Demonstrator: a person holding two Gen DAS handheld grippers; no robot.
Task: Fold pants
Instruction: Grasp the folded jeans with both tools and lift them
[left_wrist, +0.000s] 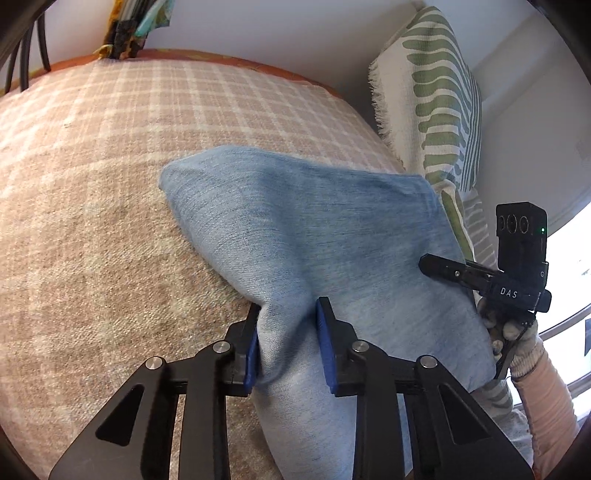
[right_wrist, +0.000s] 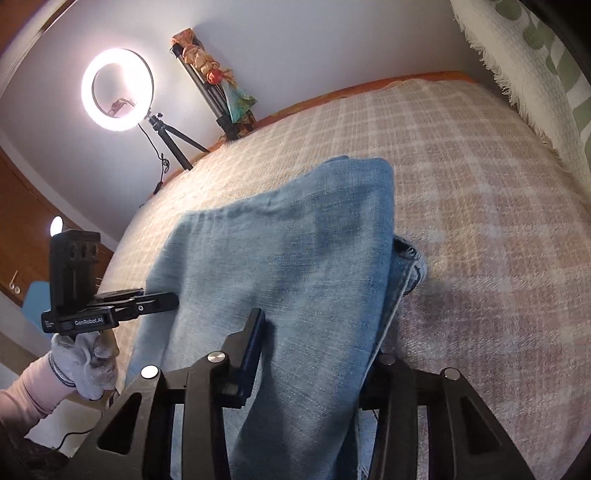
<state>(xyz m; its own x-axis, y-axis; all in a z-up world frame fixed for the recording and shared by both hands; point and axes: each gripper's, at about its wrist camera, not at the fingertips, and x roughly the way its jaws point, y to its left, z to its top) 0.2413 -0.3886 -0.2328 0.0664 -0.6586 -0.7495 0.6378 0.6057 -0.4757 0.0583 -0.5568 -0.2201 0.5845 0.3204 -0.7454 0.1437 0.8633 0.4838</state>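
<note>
Light blue denim pants (left_wrist: 314, 229) lie folded on the checked bed cover (left_wrist: 110, 184). My left gripper (left_wrist: 288, 314) is shut on a bunched near edge of the denim, which is pinched between its blue pads. From the right wrist view, the left gripper (right_wrist: 166, 299) bites the pants (right_wrist: 295, 240) at their left edge, held by a gloved hand (right_wrist: 88, 362). My right gripper (right_wrist: 321, 332) has its left finger beside the cloth, and denim drapes over and hides its right finger. In the left wrist view, the right gripper (left_wrist: 436, 267) has one finger on top of the pants' right edge.
A fringed cream throw with green stripes (left_wrist: 436, 92) stands along the bed's right side, also seen as the throw (right_wrist: 517, 55). A lit ring light (right_wrist: 117, 89) on a tripod and a second stand draped with cloth (right_wrist: 210, 92) are past the far edge of the bed cover (right_wrist: 480, 221).
</note>
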